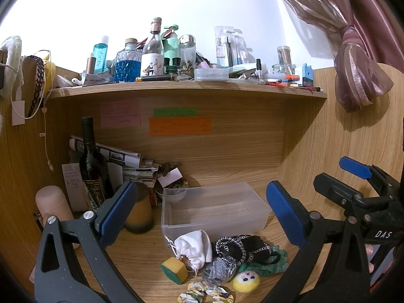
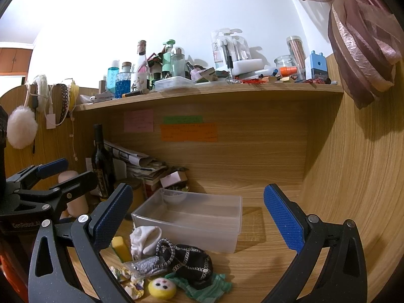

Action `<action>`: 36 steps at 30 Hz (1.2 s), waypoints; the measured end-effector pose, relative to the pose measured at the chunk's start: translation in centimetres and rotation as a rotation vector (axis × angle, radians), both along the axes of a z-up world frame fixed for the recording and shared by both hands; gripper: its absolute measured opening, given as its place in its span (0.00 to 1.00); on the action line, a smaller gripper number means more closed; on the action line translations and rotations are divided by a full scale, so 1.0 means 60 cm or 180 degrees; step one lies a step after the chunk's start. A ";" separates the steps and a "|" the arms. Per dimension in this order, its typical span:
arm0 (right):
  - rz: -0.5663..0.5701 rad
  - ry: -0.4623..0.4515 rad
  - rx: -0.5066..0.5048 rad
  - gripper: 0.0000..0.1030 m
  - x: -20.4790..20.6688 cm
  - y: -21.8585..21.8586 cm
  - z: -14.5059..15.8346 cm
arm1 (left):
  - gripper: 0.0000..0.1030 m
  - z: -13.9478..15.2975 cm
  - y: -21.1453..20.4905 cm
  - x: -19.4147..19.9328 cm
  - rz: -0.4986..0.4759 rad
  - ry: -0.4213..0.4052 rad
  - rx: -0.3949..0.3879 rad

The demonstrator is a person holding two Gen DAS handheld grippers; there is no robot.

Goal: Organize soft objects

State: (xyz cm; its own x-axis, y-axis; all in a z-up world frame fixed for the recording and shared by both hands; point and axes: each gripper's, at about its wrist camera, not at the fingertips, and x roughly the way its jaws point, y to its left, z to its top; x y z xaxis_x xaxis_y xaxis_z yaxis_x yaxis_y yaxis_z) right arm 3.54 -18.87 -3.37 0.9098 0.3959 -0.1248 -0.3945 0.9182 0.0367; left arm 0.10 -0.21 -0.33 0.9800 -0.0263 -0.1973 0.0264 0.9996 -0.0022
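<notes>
A clear plastic bin [image 1: 262, 217] [image 2: 141, 217] stands empty on the wooden desk. In front of it lies a pile of soft things: a white drawstring pouch [image 1: 194, 247] [image 2: 145, 237], a yellow-green sponge [image 1: 174, 269] [image 2: 121, 247], a black pouch with a patterned strap [image 1: 242, 248] [image 2: 186, 258], a grey glittery piece [image 1: 218, 270], green cloth [image 1: 272, 260] [image 2: 204, 285], a yellow round plush [image 1: 246, 280] [image 2: 161, 287] and a floral scrunchie [image 1: 204, 293] [image 2: 128, 277]. My left gripper [image 1: 202, 217] is open above the pile. My right gripper [image 2: 199, 219] is open above the bin and pile. Each gripper shows in the other's view [image 1: 353, 176] [image 2: 50, 174].
A dark wine bottle [image 1: 92, 166] [image 2: 102, 161], a frosted cup [image 1: 139, 212], a pink cylinder [image 1: 53, 207] and stacked papers [image 1: 126, 161] crowd the desk's back left. A shelf [image 1: 176, 88] above holds several bottles. A curtain [image 1: 358, 70] hangs at the right.
</notes>
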 end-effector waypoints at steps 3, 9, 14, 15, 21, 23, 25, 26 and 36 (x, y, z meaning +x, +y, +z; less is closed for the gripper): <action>0.0001 0.0002 0.0004 1.00 0.002 0.002 -0.001 | 1.00 0.000 0.001 0.000 -0.0003 -0.0004 -0.0002; -0.0004 0.0000 0.0008 1.00 0.002 0.002 -0.001 | 1.00 0.001 0.002 0.001 -0.0009 0.0000 0.0000; -0.0001 -0.0001 0.0012 1.00 0.001 0.000 -0.001 | 1.00 0.000 0.002 0.001 -0.0009 -0.0002 -0.0001; -0.0002 -0.0001 0.0012 1.00 0.001 0.001 0.000 | 1.00 0.000 0.002 0.001 -0.0010 -0.0003 -0.0001; 0.0004 -0.0011 0.0014 1.00 0.002 0.002 0.000 | 1.00 0.000 0.003 0.003 0.0003 -0.0005 0.0002; 0.0003 -0.0013 0.0016 1.00 0.002 0.003 0.000 | 1.00 0.000 0.004 0.005 0.0008 -0.0005 0.0007; 0.0004 -0.0011 0.0017 1.00 0.001 0.002 0.000 | 1.00 0.000 0.005 0.005 0.0016 -0.0018 0.0018; 0.0002 -0.0010 0.0016 1.00 0.001 0.001 0.001 | 1.00 0.000 0.005 0.005 0.0021 -0.0024 0.0024; 0.0018 -0.0038 0.0030 1.00 -0.002 0.002 0.002 | 1.00 0.000 0.004 -0.001 0.0016 -0.0042 0.0034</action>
